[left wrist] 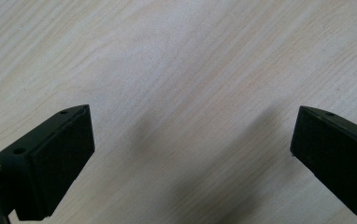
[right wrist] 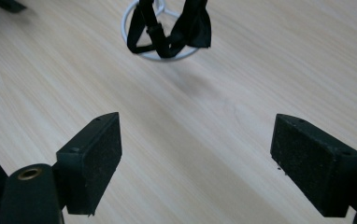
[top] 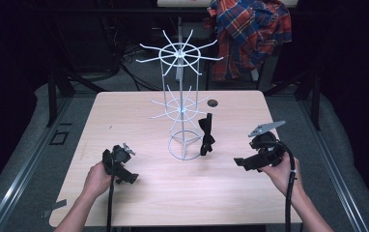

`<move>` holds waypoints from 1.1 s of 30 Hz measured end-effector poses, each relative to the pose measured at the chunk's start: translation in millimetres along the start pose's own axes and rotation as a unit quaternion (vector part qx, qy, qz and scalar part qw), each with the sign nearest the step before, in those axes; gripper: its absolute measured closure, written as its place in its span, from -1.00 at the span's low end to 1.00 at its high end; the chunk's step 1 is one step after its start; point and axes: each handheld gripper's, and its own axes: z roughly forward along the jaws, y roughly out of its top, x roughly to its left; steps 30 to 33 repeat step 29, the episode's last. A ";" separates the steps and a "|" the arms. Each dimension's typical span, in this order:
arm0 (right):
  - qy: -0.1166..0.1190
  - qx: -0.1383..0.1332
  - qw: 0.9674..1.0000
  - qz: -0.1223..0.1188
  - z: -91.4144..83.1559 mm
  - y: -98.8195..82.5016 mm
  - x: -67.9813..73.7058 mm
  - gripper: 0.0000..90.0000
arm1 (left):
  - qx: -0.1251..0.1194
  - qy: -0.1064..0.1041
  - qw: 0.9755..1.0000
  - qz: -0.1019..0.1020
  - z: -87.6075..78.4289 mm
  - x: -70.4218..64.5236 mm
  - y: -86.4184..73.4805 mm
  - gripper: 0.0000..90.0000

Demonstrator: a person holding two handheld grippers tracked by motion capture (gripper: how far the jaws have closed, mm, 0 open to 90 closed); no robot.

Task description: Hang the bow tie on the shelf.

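Note:
A white wire display rack [top: 181, 96] with radiating hooks stands on the wooden table [top: 134, 111]. A black bow tie [top: 205, 135] hangs from one of its lower hooks, on the rack's right side; it also hangs in front of the rack's ring base [right wrist: 134, 46] as the bow tie [right wrist: 190, 28] in the right gripper view. My right gripper [top: 240, 163] is held low, right of the rack and apart from the bow tie, open with nothing between its jaws. My left gripper [top: 130, 178] rests near the table's front left, open over bare wood [left wrist: 186, 93].
A plaid shirt [top: 250, 34] hangs over something behind the table. A small dark hole [top: 213, 103] sits in the tabletop near the far edge. Dark floor and metal rails flank the table on both sides.

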 end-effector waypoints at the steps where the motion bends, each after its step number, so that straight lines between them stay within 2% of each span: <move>1: 0.000 0.000 1.000 0.000 0.0 0.0 0.0 -0.64 | 0.000 0.000 1.000 0.000 0.0 0.0 0.0 -1.00; 4: 0.002 0.014 1.000 0.004 5.0 -15.2 1.4 -0.65 | 0.000 0.001 1.000 -0.001 0.7 -0.7 0.3 -1.00; 13: 0.011 0.034 0.999 0.011 18.3 -41.2 3.0 -0.66 | 0.003 0.000 1.000 0.002 1.4 -2.0 0.9 -1.00; 14: 0.022 0.046 0.999 0.018 22.8 -46.8 5.1 -0.67 | 0.002 0.001 1.000 0.003 1.6 -2.4 0.9 -1.00; 15: 0.022 0.046 0.999 0.018 22.8 -46.8 5.1 -0.67 | 0.002 0.001 1.000 0.003 1.6 -2.4 0.9 -1.00; 16: 0.023 0.061 0.998 0.011 28.3 -51.5 6.5 -0.67 | 0.004 0.001 1.000 0.004 1.4 -2.3 1.0 -1.00; 22: 0.030 0.089 0.996 0.007 42.8 -57.3 6.0 -0.68 | 0.005 0.003 1.000 0.009 1.2 -2.3 1.8 -1.00; 29: 0.026 0.105 0.994 0.007 49.1 -61.3 -1.6 -0.67 | 0.004 0.008 1.000 0.012 0.5 -3.1 2.3 -1.00; 33: 0.026 0.105 0.994 0.007 49.1 -61.3 -1.6 -0.67 | 0.004 0.008 1.000 0.012 0.5 -3.1 2.3 -1.00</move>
